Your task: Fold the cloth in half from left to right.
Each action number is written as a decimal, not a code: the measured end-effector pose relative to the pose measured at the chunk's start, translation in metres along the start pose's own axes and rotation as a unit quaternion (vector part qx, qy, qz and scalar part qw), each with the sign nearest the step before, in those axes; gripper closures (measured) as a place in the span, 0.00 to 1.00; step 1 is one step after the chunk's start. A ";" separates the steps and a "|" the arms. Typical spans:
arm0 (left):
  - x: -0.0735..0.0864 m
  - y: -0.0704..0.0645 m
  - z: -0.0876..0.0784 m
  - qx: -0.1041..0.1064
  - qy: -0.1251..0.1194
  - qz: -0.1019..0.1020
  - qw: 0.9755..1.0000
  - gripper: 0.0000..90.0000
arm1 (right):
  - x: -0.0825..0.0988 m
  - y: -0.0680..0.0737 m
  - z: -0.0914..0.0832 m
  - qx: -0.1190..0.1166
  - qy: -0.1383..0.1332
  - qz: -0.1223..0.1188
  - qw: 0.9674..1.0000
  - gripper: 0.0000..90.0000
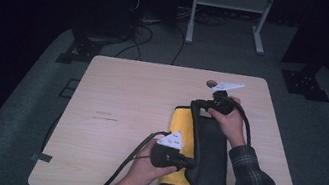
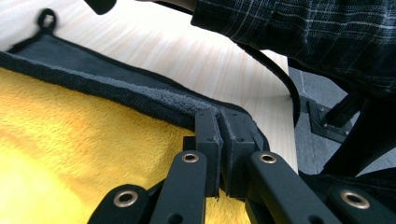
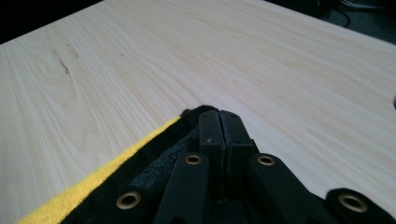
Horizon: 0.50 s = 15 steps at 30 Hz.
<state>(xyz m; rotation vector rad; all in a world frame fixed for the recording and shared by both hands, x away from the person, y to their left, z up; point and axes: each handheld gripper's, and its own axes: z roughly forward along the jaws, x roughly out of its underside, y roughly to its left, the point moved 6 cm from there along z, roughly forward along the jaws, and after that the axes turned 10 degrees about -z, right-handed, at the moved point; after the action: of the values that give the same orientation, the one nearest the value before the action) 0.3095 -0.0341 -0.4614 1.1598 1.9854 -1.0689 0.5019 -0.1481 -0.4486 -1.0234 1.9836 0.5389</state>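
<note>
A cloth with a yellow face (image 1: 181, 126) and a dark grey face (image 1: 212, 156) lies at the right of the wooden table (image 1: 121, 95), its dark layer lying over the yellow one. My left gripper (image 1: 187, 163) is at the cloth's near end, shut on the dark fleecy edge (image 2: 154, 95) with the yellow pile (image 2: 70, 140) beside it; the jaws (image 2: 218, 115) meet on the fabric. At the far end my right gripper (image 1: 199, 103) is shut on the black hem (image 3: 154, 140) at a corner, its tips (image 3: 218, 115) pressed together. A yellow strip (image 3: 88, 184) shows under that hem.
A small dark round thing (image 1: 211, 83) lies near the table's far edge. A plaid sleeve (image 2: 289, 28) reaches over the cloth. Bare wood (image 3: 140, 56) stretches left of the cloth. A white frame (image 1: 231, 2) and cables (image 1: 147, 34) stand on the floor behind.
</note>
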 end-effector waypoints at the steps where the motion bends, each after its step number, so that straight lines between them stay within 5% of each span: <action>1: 0.000 0.000 0.005 0.001 0.004 0.003 1.000 0.96 | 0.003 -0.002 -0.002 0.000 0.001 0.002 1.000 0.98; 9: 0.005 0.000 0.038 0.011 0.038 0.006 0.999 0.96 | 0.029 -0.014 -0.013 0.011 0.013 0.017 1.000 0.98; 15: 0.003 0.000 0.047 0.017 0.044 0.007 0.999 0.96 | 0.044 -0.021 -0.016 0.017 0.020 0.025 0.999 0.98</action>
<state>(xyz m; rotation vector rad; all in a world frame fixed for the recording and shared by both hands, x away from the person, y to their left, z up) 0.3127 -0.0729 -0.4872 1.2575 2.0288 -1.0656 0.4966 -0.1909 -0.4759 -0.9722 2.0506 0.5127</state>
